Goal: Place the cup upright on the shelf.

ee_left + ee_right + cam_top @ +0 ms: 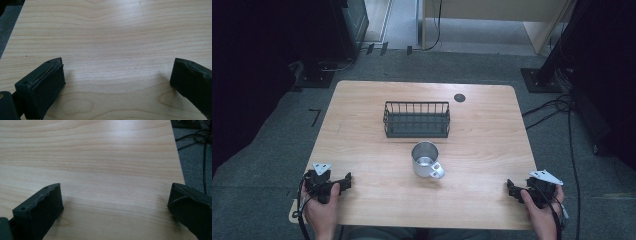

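Mug: a metal mug [425, 158] stands upright near the middle of the table [492, 140], its handle turned toward the person and a little to the right; nothing touches it.
Basket: a dark wire basket [417, 119] sits just behind the mug, apart from it, and looks to hold nothing.
Likely work: judging by the layout, the mug is meant to go into the basket, though that is a reading of the scene.
Left gripper: the left gripper [343, 182] rests at the near left edge of the table, held in a hand, well apart from the mug; in the left gripper view its jaws stand wide with only bare wood between them.
Right gripper: the right gripper [513, 189] rests at the near right edge, also well apart from the mug; in the right gripper view its jaws are spread wide over bare table.
Done: nothing yet, as far as the pictures show; mug untouched, basket unfilled.
Left to do: reaching in, taking hold of the mug, lifting it and setting it down in the basket.
Other: a small dark round cap [459, 98] lies in the table top near the far edge.
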Available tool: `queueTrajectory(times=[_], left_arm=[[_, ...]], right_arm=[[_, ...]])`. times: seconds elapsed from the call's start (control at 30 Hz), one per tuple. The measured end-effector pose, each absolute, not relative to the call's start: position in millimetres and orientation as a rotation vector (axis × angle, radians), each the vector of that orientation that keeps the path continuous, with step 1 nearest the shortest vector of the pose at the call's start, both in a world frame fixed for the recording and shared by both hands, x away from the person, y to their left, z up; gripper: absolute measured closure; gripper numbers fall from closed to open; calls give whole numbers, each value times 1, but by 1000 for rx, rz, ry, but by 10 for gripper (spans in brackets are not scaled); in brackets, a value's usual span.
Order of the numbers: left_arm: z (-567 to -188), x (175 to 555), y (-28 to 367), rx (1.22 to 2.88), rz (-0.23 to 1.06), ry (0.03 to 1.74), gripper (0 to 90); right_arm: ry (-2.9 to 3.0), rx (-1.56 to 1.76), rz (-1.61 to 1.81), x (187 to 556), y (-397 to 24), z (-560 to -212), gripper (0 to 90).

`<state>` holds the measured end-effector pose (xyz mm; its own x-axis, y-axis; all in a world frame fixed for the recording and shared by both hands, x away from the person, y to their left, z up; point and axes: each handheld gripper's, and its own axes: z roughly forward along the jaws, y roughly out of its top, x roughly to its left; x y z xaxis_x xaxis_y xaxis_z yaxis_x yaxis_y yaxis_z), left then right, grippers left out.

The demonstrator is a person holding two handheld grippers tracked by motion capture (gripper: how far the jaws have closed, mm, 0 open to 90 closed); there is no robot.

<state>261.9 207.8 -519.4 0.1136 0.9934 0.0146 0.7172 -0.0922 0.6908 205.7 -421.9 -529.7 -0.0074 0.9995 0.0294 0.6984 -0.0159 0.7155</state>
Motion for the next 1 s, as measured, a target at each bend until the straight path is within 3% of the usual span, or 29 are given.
queueTrajectory(times=[0.53,1.0], left_arm=[[-519,262,207,1863,684,1667,0],[-519,262,207,1863,684,1667,0]], right_arm=[[1743,1698,869,213,-388,-482,0],[1813,1623,985,226,-350,-461,0]])
